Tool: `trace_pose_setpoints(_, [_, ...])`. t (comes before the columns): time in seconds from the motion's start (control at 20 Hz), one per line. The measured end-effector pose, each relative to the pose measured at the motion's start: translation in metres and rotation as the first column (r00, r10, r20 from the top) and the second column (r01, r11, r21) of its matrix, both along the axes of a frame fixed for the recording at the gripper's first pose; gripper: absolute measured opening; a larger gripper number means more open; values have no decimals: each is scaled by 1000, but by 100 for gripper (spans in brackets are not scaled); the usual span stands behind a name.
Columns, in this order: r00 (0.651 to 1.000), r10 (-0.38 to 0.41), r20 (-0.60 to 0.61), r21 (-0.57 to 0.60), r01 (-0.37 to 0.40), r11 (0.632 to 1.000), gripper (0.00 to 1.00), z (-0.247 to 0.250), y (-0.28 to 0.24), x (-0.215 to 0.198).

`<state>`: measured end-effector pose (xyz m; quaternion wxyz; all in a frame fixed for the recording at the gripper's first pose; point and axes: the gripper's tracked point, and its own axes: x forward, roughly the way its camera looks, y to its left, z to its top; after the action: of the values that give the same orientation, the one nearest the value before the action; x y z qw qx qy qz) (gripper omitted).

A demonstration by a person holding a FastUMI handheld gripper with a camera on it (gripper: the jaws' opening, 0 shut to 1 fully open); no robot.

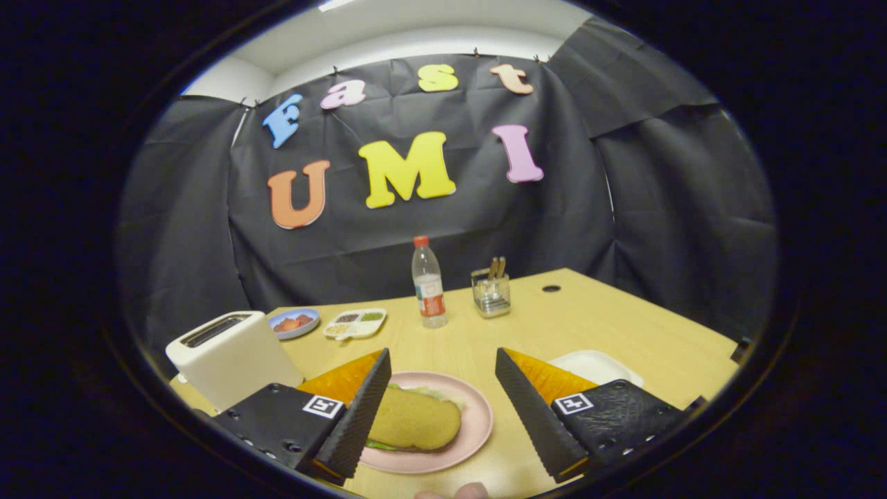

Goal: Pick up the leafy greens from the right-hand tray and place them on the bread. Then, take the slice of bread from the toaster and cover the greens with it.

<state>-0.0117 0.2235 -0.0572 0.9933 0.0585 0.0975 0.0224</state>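
- Pink plate (478,423) sits on the wooden table (624,333) between the fingers, carrying a bread slice (416,419) with a thin edge of greens (380,444) showing beneath it at the near side and a pale leaf edge at the far side.
- Judgement: sandwich looks assembled; top slice covers the greens, so the task appears at or near its end.
- Gripper (443,423): fingers spread wide, holding nothing; the plate lies in the gap, and the left finger overlaps the bread's left end in view. Cannot tell whether it touches.
- Toaster (232,357) stands left of the plate, just beyond the left finger; its slot looks dark, contents not resolvable.
- White tray (596,364) lies right of the plate, partly behind the right finger; no greens visible on the exposed part.
- Further back: bottle (429,284), cutlery holder (491,291), divided dish (355,323), blue bowl (294,322).
- Risks, as judgement:
  - Pulling away sideways could drag the left finger across the bread and slide the slice off the greens.
  - Top slice sits toward the plate's left; a nudge could tip it over the rim.
  - A wide leftward swing could knock the toaster.
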Motion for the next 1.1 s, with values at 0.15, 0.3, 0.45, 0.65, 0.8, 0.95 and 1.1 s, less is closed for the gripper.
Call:
trace_pose_setpoints(0.15, [994,22,103,-53,-16,998,96,45,-15,-8])
trace_pose_setpoints(0.3, [983,46,175,-92,-30,995,96,83,-28,-21])
trace_pose_setpoints(0.45, [973,71,221,-113,-47,992,95,104,-31,-32])
trace_pose_setpoints(0.65, [965,102,243,-105,-78,991,95,113,-21,-33])
trace_pose_setpoints(0.8, [962,127,241,-82,-110,991,95,114,-9,-32])
trace_pose_setpoints(0.95, [959,148,244,-78,-132,988,95,112,2,-33])
trace_pose_setpoints(1.1, [956,170,241,-84,-154,985,95,113,13,-37])
